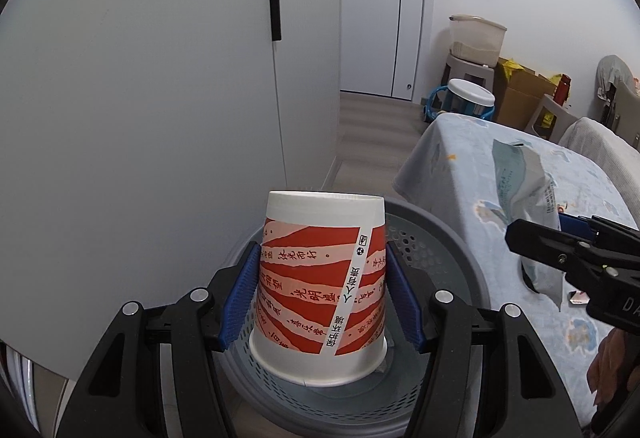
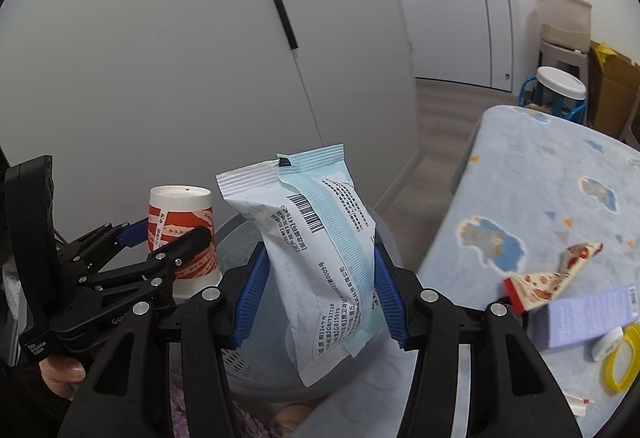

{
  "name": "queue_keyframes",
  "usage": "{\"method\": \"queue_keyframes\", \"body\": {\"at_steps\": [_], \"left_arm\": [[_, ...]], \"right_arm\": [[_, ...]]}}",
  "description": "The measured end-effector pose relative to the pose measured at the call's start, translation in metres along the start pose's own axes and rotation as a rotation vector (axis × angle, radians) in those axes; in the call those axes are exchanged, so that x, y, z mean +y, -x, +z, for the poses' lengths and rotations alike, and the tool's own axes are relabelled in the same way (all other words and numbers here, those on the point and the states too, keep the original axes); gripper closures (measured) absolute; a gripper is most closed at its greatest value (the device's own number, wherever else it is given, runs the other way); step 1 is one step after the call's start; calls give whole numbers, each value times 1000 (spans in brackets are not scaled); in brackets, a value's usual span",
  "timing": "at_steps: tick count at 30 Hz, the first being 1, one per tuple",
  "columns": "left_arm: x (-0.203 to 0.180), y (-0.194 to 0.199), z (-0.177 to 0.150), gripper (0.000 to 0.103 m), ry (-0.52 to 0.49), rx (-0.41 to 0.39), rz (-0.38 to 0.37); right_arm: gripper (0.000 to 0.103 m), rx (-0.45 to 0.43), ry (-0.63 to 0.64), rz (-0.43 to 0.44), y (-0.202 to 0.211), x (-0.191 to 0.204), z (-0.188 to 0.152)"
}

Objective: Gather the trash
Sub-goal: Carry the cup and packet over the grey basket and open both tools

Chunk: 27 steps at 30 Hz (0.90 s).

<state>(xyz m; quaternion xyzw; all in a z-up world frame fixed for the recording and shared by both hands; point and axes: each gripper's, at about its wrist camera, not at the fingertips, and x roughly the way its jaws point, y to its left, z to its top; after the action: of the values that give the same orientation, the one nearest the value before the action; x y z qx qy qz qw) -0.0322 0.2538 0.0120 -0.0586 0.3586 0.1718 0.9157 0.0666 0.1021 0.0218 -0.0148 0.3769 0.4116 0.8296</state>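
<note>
My left gripper [image 1: 322, 286] is shut on an upside-down red and white paper cup [image 1: 320, 278], held over the grey perforated trash basket [image 1: 440, 250]. My right gripper [image 2: 320, 294] is shut on a white and light-blue snack wrapper [image 2: 316, 246], held above the same basket [image 2: 240, 238]. In the right wrist view the left gripper with the cup [image 2: 180, 222] is at the left. In the left wrist view the right gripper [image 1: 560, 258] with the wrapper [image 1: 520, 190] is at the right.
A table with a blue cloud-pattern cloth [image 2: 540, 198] stands to the right. On it lie a red and white wrapper [image 2: 548, 282], a lilac packet [image 2: 588, 314] and a yellow ring [image 2: 624, 362]. A white cupboard [image 1: 140, 98] is behind the basket. Boxes and stools [image 1: 516, 90] stand far right.
</note>
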Motion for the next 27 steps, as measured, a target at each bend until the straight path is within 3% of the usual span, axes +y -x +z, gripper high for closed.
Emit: {"method": "queue_keyframes", "body": {"at_steps": [11, 25, 27], "left_arm": [[4, -30, -8, 43, 24, 74, 16], [3, -39, -9, 43, 15, 76, 68], [5, -39, -9, 39, 20, 78, 75]], "right_arm": [[52, 90, -17, 37, -41, -5, -14], [50, 91, -5, 20, -52, -6, -14], [46, 87, -4, 16, -51, -5, -15]]}}
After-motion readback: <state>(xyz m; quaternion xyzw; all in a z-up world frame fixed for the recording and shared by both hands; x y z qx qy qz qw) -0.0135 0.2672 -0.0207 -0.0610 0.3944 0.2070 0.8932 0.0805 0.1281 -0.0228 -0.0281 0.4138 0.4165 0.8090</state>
